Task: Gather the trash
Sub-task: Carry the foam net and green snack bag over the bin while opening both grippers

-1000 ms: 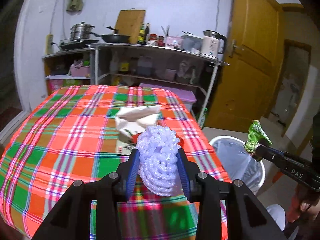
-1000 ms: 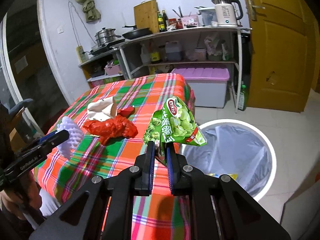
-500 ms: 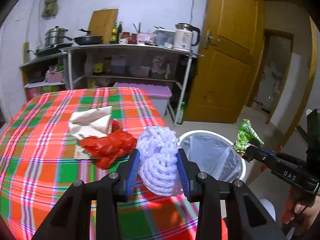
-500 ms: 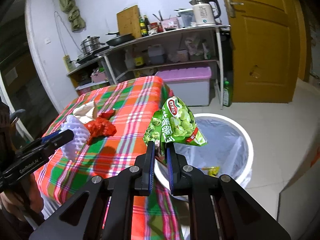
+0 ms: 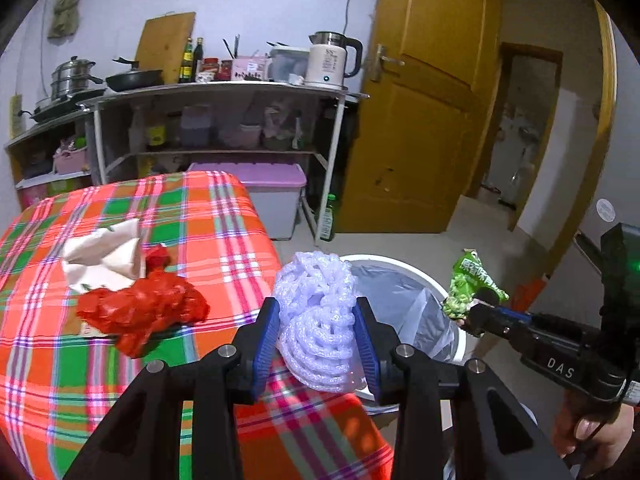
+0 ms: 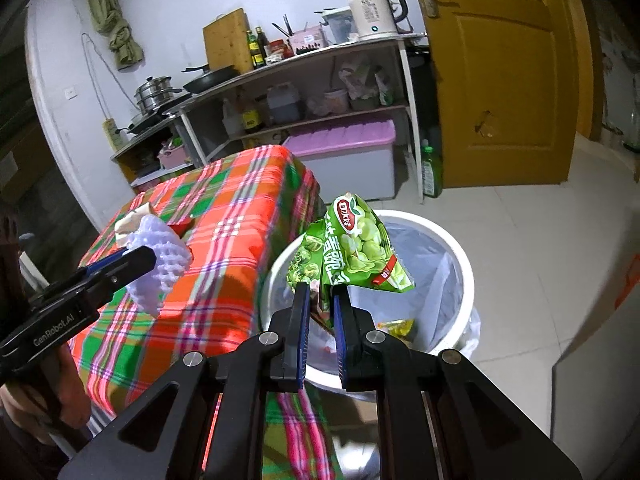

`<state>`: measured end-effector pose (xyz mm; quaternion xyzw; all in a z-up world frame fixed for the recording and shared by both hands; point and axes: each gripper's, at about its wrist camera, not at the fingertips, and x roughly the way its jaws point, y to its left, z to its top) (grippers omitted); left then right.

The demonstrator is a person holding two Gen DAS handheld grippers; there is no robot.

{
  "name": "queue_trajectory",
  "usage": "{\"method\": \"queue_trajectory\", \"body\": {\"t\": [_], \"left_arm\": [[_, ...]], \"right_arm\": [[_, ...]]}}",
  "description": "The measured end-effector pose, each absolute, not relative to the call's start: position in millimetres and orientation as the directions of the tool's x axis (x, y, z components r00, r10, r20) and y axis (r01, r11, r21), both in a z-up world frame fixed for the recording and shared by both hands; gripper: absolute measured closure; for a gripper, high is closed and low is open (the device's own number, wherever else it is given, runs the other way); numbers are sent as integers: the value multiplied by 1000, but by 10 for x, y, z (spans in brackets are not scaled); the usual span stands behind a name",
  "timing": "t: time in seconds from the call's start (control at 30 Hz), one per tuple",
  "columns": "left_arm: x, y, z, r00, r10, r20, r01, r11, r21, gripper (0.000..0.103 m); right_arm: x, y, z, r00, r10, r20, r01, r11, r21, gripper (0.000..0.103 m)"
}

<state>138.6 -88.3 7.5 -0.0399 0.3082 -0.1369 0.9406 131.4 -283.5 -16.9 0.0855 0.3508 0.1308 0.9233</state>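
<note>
White foam fruit netting (image 5: 318, 320) sits pinched between the blue pads of the left gripper (image 5: 318, 344), held over the corner of the table where the plaid tablecloth (image 5: 180, 216) drops off, just beside the trash bin (image 5: 404, 268). The right gripper (image 6: 320, 320) has its jaws pressed nearly together on the lower edge of a green snack bag (image 6: 352, 248), which stands up above the bin's open mouth. The bin is white, lined with a translucent grey bag, and a few wrappers lie at its bottom in the right wrist view. Left on the tablecloth are a crumpled red plastic bag (image 5: 144, 310) and, touching its far side, a crumpled piece of white paper (image 5: 100, 258). Behind the table stand a shelf with an electric kettle (image 5: 330, 60) and a yellow-brown door (image 5: 424, 120).
</note>
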Motion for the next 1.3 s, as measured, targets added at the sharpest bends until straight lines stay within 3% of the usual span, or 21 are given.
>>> {"method": "queue_trajectory", "body": {"t": [0.97,1.13,1.3], "left_arm": [[2052,-1501,-496,635,-359,-684,319,928,-191,61],[2121,-1516,-546,618,-363,-697,316,927,-202,57],[2141,-1505,-566,607,-377,-699,316,922,-222,53]], "right_arm": [[1810,-3134,-756,609,287,-739,-92,952,293,90],[1836,-3137,-788,602,279,-748,-86,954,286,79],[1830,-3151,-772,606,278,-746,-81,954,290,78]]}}
